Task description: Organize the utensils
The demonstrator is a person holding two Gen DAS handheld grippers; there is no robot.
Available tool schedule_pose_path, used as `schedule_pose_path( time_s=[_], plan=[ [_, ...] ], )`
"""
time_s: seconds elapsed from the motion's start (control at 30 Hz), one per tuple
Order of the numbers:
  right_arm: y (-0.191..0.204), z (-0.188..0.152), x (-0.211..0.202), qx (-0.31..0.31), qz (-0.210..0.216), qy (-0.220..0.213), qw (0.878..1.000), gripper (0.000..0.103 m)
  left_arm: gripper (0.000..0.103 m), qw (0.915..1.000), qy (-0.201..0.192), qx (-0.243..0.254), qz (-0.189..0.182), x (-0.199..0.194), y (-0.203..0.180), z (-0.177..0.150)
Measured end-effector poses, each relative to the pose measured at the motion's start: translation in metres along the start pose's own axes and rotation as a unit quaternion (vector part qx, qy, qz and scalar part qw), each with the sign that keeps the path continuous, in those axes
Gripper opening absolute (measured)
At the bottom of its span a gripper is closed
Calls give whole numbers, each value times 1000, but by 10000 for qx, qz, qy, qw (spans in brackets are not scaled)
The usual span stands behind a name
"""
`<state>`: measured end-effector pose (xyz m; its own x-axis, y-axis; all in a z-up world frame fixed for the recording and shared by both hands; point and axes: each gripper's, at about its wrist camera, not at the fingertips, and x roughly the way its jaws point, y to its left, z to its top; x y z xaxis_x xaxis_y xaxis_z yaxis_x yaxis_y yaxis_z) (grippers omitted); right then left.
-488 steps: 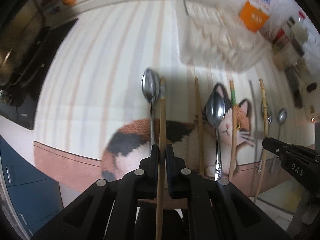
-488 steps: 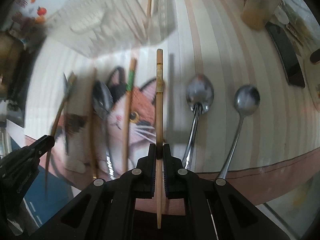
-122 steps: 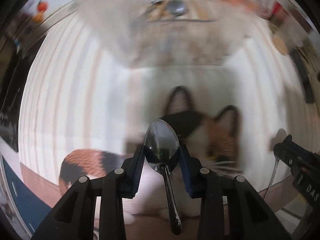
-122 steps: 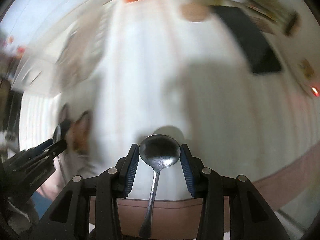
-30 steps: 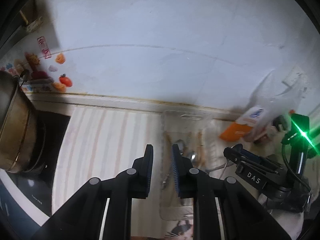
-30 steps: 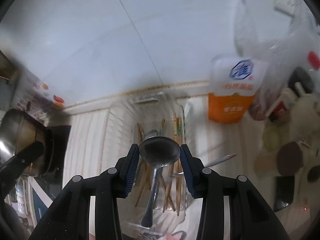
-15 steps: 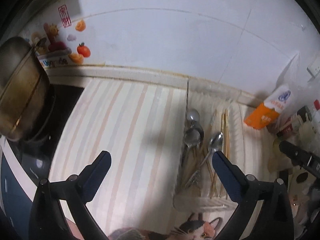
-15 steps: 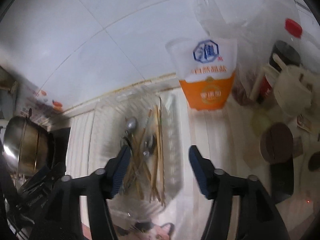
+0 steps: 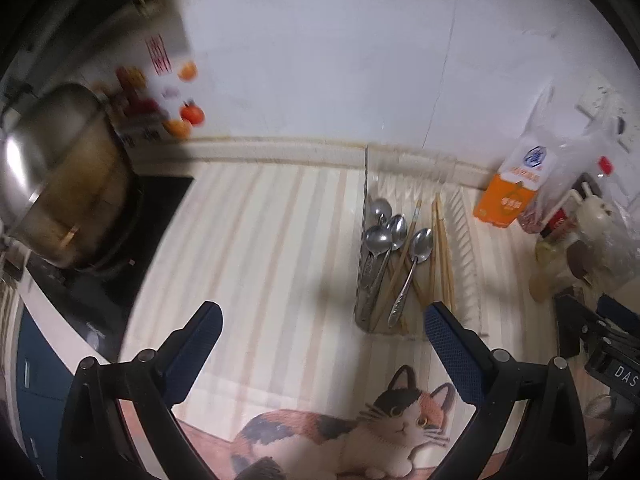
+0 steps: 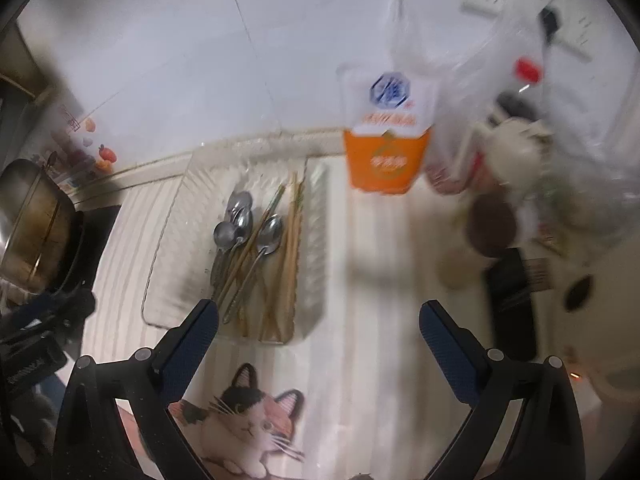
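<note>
Both empty. Left gripper (image 9: 322, 328) spread wide, nothing between the blue pads; right gripper (image 10: 318, 322) spread just as wide, likewise bare. Held high and pitched forward, looking down over the striped cloth (image 9: 256, 248) and the cat print (image 9: 372, 420) at its near edge. Raised well clear of the counter, touching nothing, right one visible at the far right edge of the left view, left one at the left edge of the right view.

Out ahead: clear tray (image 10: 168, 240) near the wall, holding all visible utensils. Spoons (image 9: 382, 236) bunched toward its left side, bowls pointing to the wall; chopsticks (image 9: 440, 248) lying lengthwise beside and partly under them, some crossed. No utensil seen on the cloth in either view.

Judged near the end: gathering seems done, contents still jumbled. Next move, if any, likely calls for closing on a crossed chopstick or stray spoon and laying it parallel; fine aim needed, since handles overlap.

Beyond: orange carton (image 10: 386, 152) right of the tray, pot (image 9: 60, 184) at far left.
</note>
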<state>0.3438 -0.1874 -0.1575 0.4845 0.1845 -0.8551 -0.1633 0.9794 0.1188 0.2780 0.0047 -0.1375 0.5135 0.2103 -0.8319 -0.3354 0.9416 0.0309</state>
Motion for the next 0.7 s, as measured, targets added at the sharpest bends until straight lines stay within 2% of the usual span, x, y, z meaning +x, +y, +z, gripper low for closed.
schedule_pose_path(
  time_s=[0.17, 0.43, 0.7],
  plan=[
    [15, -28, -64, 15, 31, -349, 9994, 102, 103, 9992, -356, 81, -162, -56, 19, -19],
    [40, -83, -175, 35, 145, -932, 9955, 102, 103, 9945, -739, 311, -675, -150, 46, -55],
    [59, -123, -259, -82, 325, -1154, 9928, 103, 103, 9888, -909, 379, -1121, -223, 59, -84]
  ],
)
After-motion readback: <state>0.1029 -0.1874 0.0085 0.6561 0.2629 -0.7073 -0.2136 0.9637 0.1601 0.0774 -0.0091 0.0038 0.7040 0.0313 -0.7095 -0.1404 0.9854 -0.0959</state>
